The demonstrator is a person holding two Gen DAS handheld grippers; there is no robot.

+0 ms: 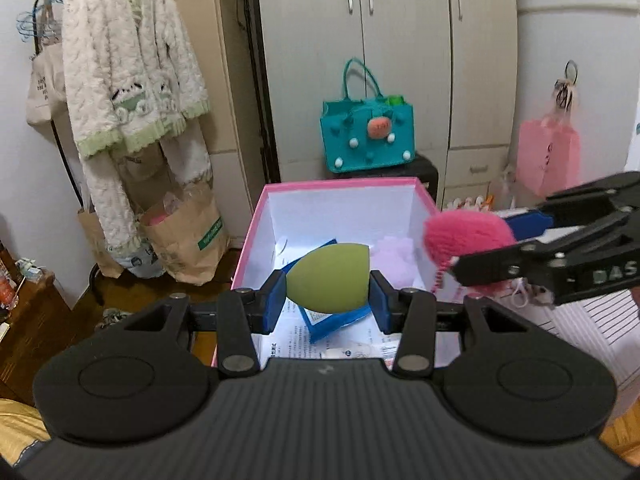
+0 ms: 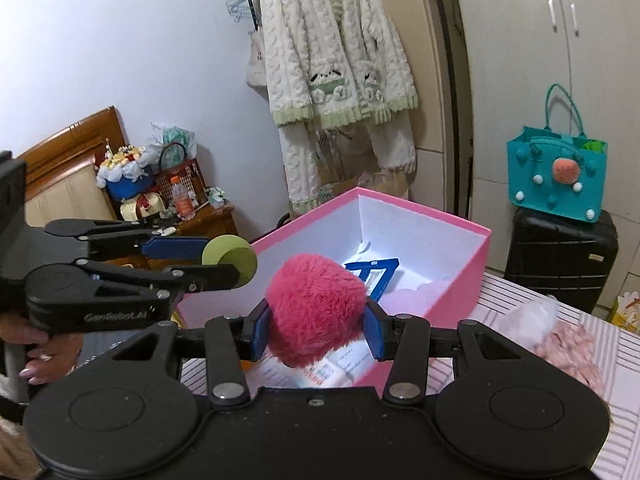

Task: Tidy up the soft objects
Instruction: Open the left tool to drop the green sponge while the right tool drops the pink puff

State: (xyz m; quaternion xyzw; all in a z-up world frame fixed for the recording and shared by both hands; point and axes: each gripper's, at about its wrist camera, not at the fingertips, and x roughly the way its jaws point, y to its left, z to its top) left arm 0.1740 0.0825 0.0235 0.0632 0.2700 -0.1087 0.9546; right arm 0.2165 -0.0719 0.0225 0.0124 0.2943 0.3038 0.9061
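Left wrist view: left gripper (image 1: 329,289) fingers clamping one green sponge (image 1: 330,278) sideways over pink box (image 1: 340,186), likely for dropping inside. One blue packet (image 1: 320,322) lying in box.

Right wrist view: right gripper (image 2: 316,320) fingers squeezing one pink pompom (image 2: 316,307) above box near edge. One pale fluffy item (image 2: 560,334) waiting right, on worktop (image 2: 616,380).

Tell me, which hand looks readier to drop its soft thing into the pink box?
Probably the left. Its gripper holds the green sponge right over the pink box's open inside, while the right gripper holds the pink fluffy ball nearer the box's side rim.
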